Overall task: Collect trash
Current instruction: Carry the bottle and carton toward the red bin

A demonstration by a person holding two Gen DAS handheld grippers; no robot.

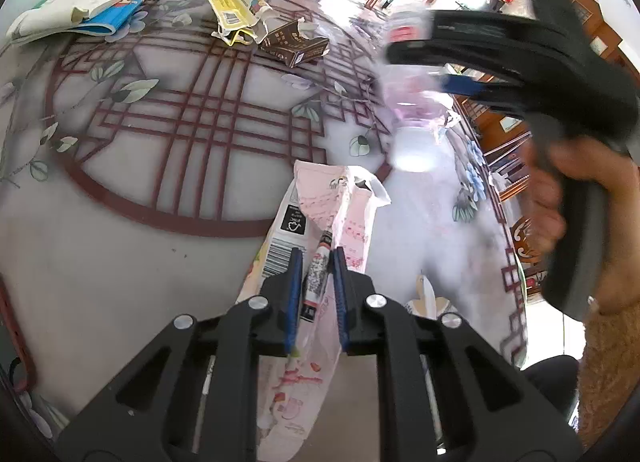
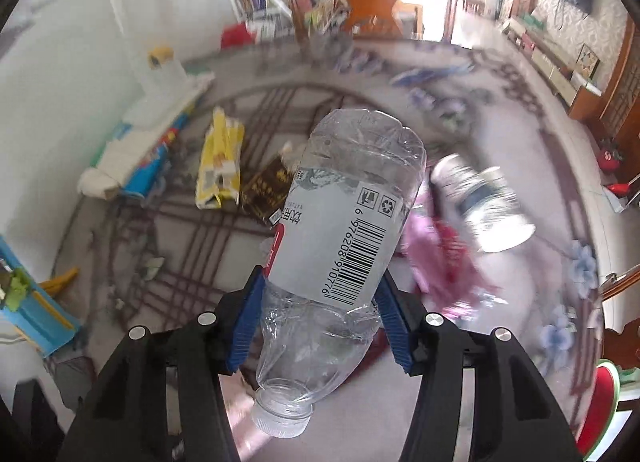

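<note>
The clear plastic bottle (image 2: 344,230) hangs cap-down above the worktop (image 1: 120,270), clamped between the right tongs (image 2: 320,326), while the left tongs (image 1: 316,290) pinch the rim of the pink-printed bag (image 1: 336,218) just beside it. Beyond the bottle lie a yellow carton (image 2: 220,166) and a brown carton (image 2: 268,186). The thin, crushed bottle may slip out if the grip loosens, or miss the bag's narrow, half-collapsed mouth.

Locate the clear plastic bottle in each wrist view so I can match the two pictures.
Left wrist view: the clear plastic bottle is a blurred shape at upper right, below the right hand-held gripper.
Right wrist view: the bottle fills the centre, clamped between the blue pads, cap toward the camera.
Shared landmark: the brown carton beside the yellow carton on the table.
</note>
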